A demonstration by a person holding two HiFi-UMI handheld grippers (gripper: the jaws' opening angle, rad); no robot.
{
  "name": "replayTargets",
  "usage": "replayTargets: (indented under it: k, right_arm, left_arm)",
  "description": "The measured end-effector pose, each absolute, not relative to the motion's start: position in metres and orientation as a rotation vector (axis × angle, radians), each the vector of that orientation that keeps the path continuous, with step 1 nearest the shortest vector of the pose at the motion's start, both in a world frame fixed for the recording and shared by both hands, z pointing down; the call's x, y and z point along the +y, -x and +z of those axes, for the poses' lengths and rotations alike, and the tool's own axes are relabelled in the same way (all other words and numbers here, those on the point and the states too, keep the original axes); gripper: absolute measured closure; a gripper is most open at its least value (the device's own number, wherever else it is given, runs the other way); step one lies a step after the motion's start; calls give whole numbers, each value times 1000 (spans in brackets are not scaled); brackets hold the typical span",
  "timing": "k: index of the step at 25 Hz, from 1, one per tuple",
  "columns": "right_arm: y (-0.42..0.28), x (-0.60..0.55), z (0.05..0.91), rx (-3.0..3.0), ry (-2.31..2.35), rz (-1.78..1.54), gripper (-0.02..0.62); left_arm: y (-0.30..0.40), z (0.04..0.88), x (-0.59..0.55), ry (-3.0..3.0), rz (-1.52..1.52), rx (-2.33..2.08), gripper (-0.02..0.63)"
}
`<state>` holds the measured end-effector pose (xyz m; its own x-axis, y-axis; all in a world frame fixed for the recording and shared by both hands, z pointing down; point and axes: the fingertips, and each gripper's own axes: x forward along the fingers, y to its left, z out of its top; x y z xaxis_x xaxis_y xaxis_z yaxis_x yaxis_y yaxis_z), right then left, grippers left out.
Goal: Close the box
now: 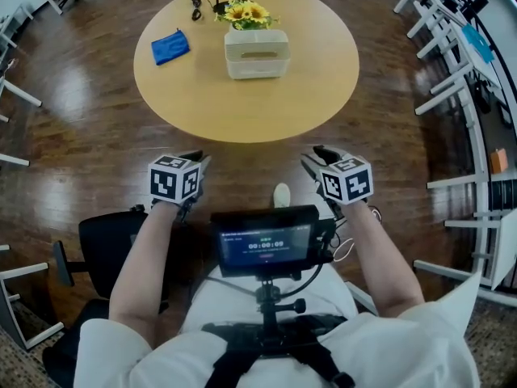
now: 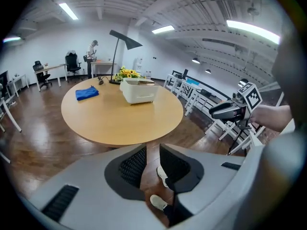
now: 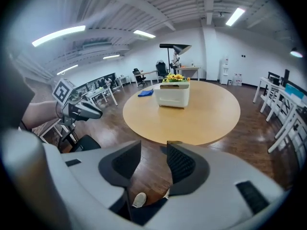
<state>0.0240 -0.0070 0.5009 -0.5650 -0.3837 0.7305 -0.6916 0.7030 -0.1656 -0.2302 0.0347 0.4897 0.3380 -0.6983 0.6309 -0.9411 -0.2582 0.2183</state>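
Head view: round wooden worktop (image 1: pixel 242 111), white box (image 1: pixel 257 53) sits on it slightly towards the far edge, about centred left to right. Lid state not readable from here; top looks roughly level, with a slot in it. Yellow flowers (image 1: pixel 246 12) are just behind the box at the far edge. Blue cloth (image 1: pixel 170 46) is off to the box's left, clear of it. Black lamp (image 2: pixel 120 47) stands by the flowers.

Left claw (image 1: pixel 196 159) and right claw (image 1: pixel 313 155) are both held short of the worktop's near edge, over the wood floor (image 1: pixel 81 136), well apart from the box. Neither touches anything.

Left gripper view: jaws apart, narrow gap, nothing in it; only floor and the person's shoe (image 2: pixel 163 176) show through. Box is far ahead, past the near edge.

Right gripper view: jaws apart, gap a bit wider, empty; floor and a shoe below. Box is straight ahead on the worktop.

Chest-mounted screen (image 1: pixel 266 241) sits between the forearms.
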Motion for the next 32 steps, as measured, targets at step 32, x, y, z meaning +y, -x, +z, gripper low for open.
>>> replayTargets:
  k: [32]
  right_arm:
    - [-13,53,477,-2339,-865,539,419]
  left_arm:
    - [300,515,149,-1831,463,-1602,514]
